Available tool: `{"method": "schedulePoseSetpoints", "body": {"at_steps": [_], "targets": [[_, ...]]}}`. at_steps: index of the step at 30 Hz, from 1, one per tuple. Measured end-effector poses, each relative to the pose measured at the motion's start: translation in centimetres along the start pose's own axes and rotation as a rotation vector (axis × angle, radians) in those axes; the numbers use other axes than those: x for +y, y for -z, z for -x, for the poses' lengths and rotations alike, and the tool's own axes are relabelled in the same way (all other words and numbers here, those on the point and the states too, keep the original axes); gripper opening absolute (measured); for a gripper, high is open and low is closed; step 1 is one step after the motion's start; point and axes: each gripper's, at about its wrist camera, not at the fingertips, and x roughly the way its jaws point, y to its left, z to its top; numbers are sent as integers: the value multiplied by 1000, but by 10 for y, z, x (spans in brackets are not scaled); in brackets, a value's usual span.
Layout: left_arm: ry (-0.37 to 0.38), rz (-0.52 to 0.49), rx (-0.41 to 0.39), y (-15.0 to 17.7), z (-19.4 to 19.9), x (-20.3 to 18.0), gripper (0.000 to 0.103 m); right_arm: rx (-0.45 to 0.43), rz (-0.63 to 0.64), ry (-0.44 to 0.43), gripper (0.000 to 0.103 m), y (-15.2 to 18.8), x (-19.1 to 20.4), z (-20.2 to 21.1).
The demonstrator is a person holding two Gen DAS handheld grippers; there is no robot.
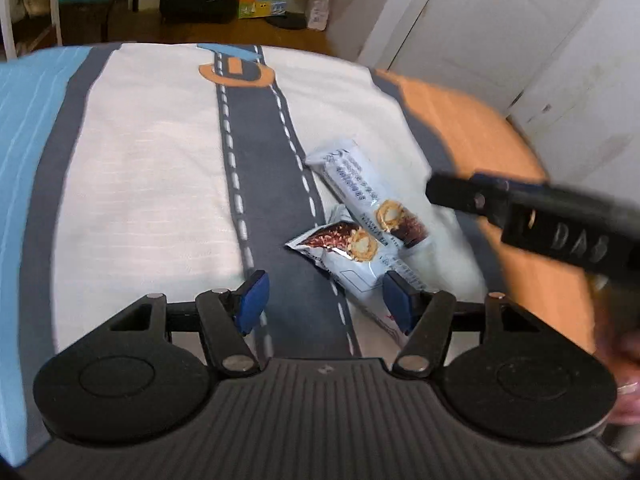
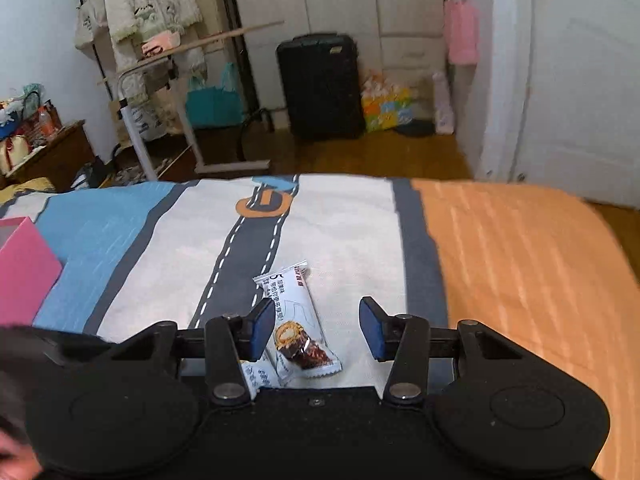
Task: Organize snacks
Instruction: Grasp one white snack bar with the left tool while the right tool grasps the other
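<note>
Two white snack bars with a chocolate roll printed on them lie crossed on a road-print bedspread (image 1: 160,160). In the left wrist view the upper bar (image 1: 368,196) lies further off. The lower bar (image 1: 352,258) runs under my right blue pad (image 1: 400,304). My left gripper (image 1: 326,302) is open above the grey road stripe, holding nothing. The black housing of my right gripper (image 1: 560,232) comes in from the right, blurred. In the right wrist view, my right gripper (image 2: 316,328) stands open around one bar (image 2: 298,320). The second bar (image 2: 260,376) peeks out under the left finger.
A pink box (image 2: 20,272) stands on the bed at the far left. The orange part of the bedspread (image 2: 520,260) falls to the bed's edge on the right. Beyond the bed are a wooden floor, a black suitcase (image 2: 320,84), a clothes rack and white doors.
</note>
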Motion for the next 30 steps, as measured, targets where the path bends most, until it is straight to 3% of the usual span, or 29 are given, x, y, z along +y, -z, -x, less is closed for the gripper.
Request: {"method": "schedulePoseSetpoints", "body": {"at_steps": [2,6,11,16,17,19,20,21,24,30], "targets": [[5,2,-50,-1,-1,-7,63,35,16,8,52,-2,-3,-13],[-9,81,-47,-3,-8,-9,68,84,-4,-30,52,-2,-11,-32],[5,188,-88,0,-9,-5,78,134,-82,-142,52,-1,-23,-49],[-72,70,-102,6,-17,-23,76,145,-14,-128,51,1,-12,-57],[-97,20,-97,7,-18,-28,74,139,11,-119,40,1,-8,-56],[-128,-19,-102,10,-16,-31,64,124,55,-98,35,1,-2,-51],[-136,-28,-101,10,-15,-30,57,116,84,-90,26,3,3,-48],[-137,-36,-100,10,-13,-28,48,106,112,-86,26,4,8,-45],[-121,-28,-76,7,-6,-21,37,83,167,-58,25,8,19,-32],[-138,-101,-70,10,9,-16,31,36,136,9,25,14,22,-15]]}}
